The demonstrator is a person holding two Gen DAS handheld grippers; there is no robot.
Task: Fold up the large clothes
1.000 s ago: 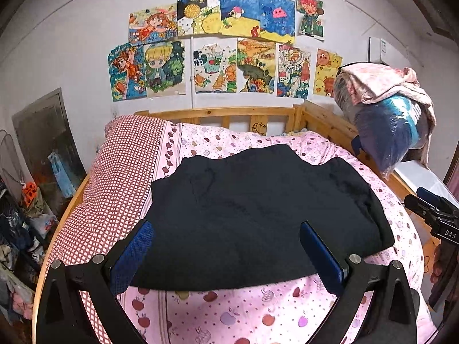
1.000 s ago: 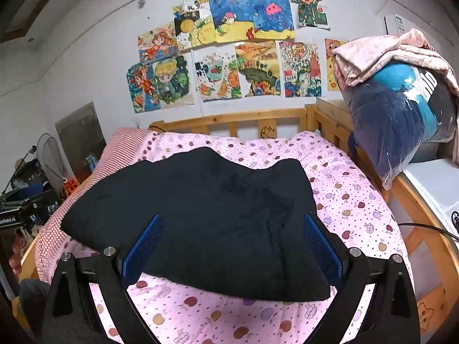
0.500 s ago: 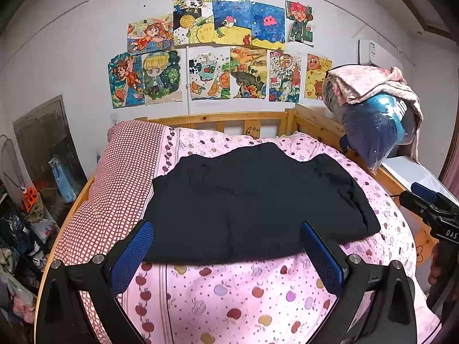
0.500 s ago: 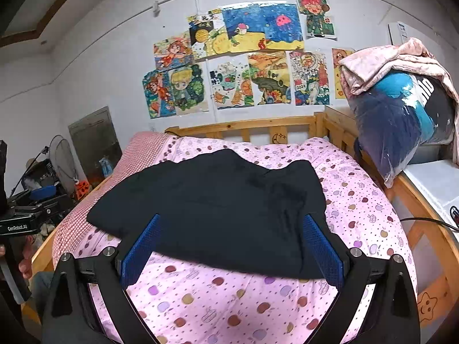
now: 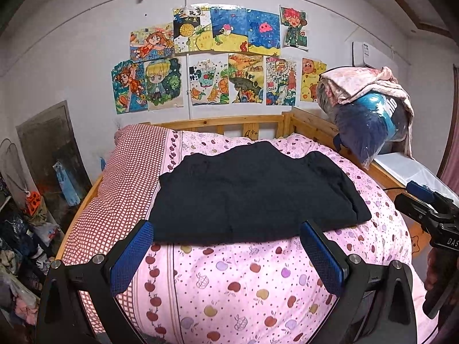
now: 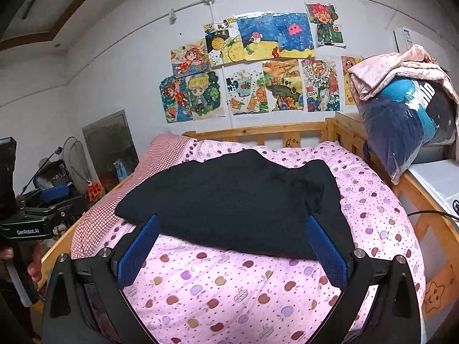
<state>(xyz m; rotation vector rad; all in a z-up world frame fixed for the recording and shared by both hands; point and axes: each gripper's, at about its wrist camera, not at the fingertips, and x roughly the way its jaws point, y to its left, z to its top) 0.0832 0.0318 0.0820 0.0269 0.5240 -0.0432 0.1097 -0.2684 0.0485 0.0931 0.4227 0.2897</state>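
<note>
Bed (image 5: 258,281) with pink fruit-print cover fills both views; wooden frame at far end. Black garment (image 5: 252,197), folded into a rough rectangle, lies flat on the bed's middle, its left edge beside the red-checked strip (image 5: 129,172). Left gripper (image 5: 226,253) hovers off the near edge of the garment, jaws wide apart, holding nothing. Right gripper (image 6: 233,250) likewise: jaws spread wide, empty, near the garment's near edge. 11 drawings (image 5: 218,57) on far wall.

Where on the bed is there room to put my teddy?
Free: the pink quilt in front of the black garment, and the strip between garment and wooden side rail. The checked side is bare too. Crowded: the middle, under the garment.
</note>
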